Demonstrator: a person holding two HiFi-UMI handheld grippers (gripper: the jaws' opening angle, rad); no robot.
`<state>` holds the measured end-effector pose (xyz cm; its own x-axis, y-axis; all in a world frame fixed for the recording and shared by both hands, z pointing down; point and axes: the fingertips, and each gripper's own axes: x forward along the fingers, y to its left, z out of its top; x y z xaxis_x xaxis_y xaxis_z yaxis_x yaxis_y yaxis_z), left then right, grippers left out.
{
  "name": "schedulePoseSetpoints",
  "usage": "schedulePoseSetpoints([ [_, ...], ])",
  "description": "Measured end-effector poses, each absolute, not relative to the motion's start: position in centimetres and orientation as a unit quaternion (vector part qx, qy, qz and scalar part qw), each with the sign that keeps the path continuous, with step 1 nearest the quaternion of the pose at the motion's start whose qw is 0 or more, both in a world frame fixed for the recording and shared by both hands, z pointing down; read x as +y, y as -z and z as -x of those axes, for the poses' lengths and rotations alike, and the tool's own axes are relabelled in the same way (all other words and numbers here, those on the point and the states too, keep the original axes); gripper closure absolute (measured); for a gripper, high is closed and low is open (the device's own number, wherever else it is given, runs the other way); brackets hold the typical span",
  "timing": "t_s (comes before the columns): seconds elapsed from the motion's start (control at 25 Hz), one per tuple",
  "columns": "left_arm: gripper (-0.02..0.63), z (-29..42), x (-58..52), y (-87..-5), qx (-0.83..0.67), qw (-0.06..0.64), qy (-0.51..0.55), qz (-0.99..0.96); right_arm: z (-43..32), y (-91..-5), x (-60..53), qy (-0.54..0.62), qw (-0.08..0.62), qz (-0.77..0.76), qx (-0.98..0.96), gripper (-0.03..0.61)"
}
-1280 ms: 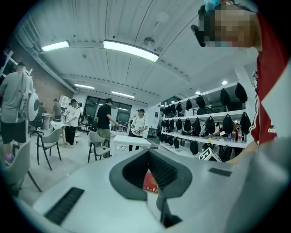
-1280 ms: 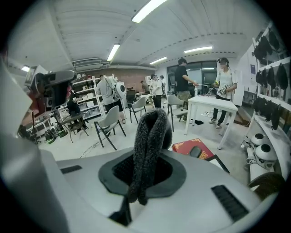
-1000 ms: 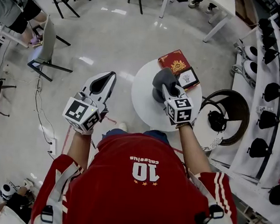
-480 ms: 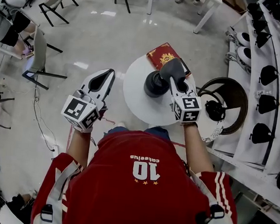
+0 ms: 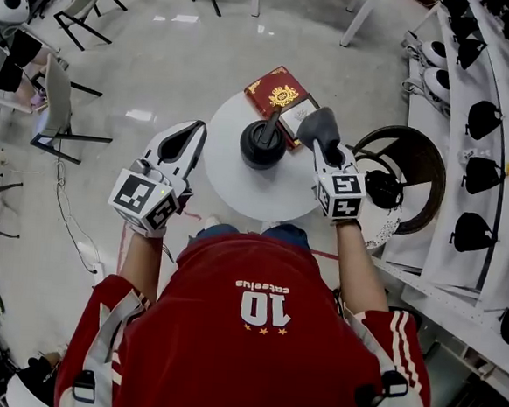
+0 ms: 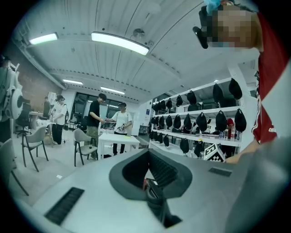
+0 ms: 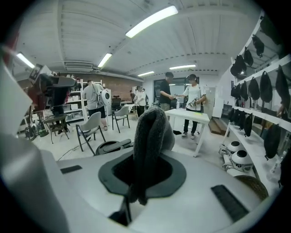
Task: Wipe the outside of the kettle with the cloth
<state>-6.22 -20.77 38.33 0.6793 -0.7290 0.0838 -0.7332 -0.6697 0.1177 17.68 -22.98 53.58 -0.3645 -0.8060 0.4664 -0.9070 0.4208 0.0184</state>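
The kettle (image 5: 261,146), black and squat, stands on the round white bench (image 5: 229,186), near its far side. From above I see only its lid and handle; its sides are hidden. The right hand-held gripper (image 5: 323,151) is clamped on a grey cloth (image 5: 318,126). The cloth bunches up over the jaw tips and covers them completely. In the right gripper view the cloth (image 7: 152,136) stands up out of the closed jaws like a thick fold and blocks much of what lies ahead. The cloth hangs just to the right of the kettle, but I cannot tell whether the two touch.

The left hand-held gripper (image 5: 193,132) is held out over the floor, left of the bench and well apart from the kettle. Its jaws are together, with nothing between them. A red book (image 5: 276,93) lies at the bench's far edge, and its near corner is lost behind the kettle.
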Motion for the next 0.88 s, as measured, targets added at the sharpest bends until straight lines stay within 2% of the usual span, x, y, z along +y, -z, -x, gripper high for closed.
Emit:
schedulePoseSetpoints([
  [0.36,0.607,3.0,-20.9,-39.3,-0.445,0.068,-0.026,-0.893,-17.4,-58.6,-24.1,-0.100,0.273,-0.426,-0.857,0.532],
  [0.88,0.608,4.3,-19.9,-40.4,-0.520,0.074,-0.036,-0.850,-14.6,-64.7,-26.4,-0.046,0.373,-0.301,-0.876,0.534],
])
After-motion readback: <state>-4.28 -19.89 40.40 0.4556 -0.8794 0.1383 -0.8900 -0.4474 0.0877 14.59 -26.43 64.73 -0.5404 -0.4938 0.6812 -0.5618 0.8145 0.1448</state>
